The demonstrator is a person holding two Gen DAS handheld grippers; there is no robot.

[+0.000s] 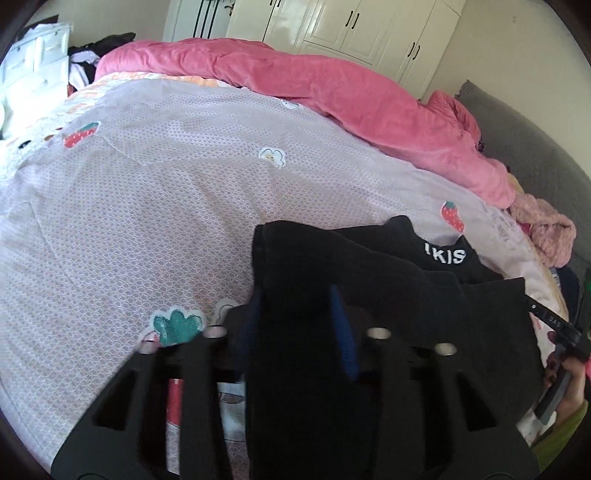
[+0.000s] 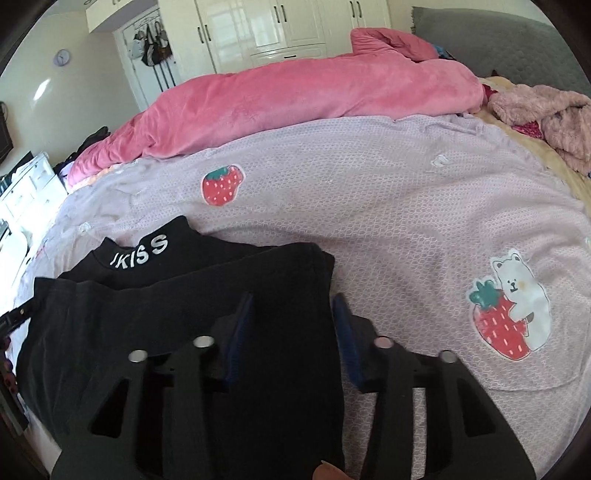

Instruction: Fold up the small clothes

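black cloth fills the left gripper (image 1: 295,325), apparently pinched; the right gripper (image 2: 291,325) straddles the black top (image 2: 177,310) edge, grip unclear. top lies on the lilac bedspread (image 2: 388,206): soft, light, best held by hems.

Ahead of me a lilac bedspread (image 2: 388,206) with strawberry and bear patches covers the bed. A pink duvet (image 2: 295,96) is heaped along its far edge. At the far right corner lies a fluffy pink garment (image 2: 546,114). Cream wardrobes (image 2: 273,29) line the wall beyond.
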